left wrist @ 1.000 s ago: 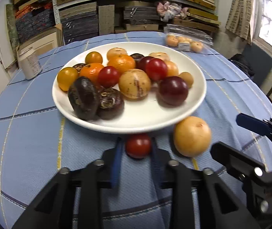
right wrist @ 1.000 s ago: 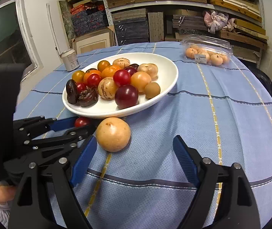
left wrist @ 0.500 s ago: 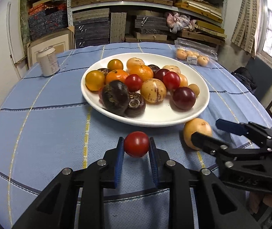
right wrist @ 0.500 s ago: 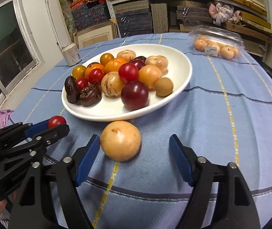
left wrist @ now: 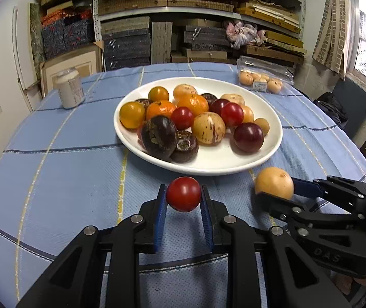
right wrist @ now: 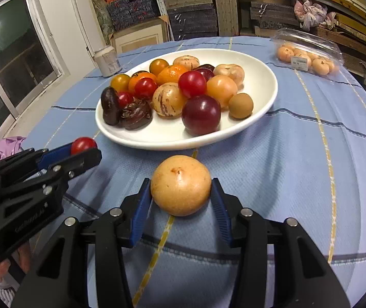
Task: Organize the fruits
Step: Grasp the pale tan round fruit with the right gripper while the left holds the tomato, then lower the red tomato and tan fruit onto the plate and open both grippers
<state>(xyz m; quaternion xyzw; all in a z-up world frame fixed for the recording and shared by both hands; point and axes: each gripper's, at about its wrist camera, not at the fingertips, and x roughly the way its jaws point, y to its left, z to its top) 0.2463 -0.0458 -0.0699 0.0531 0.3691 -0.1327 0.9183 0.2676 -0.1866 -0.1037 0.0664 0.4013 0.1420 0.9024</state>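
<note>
Left tongs point(left wrist: 183, 200) pinch a red tomato point(left wrist: 183, 194) (lifted); right tongs point(right wrist: 181, 195), just closing, pinch the yellow fruit point(right wrist: 181, 185).

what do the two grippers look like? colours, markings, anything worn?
Both match: black plastic scissor-linkage frames with silver rivets and blue ribbed pads inside each finger. The left gripper carries embossed lettering on its body, unreadable in the right wrist view. The right gripper carries embossed "DAS". No cables or sleeves are visible.
</note>
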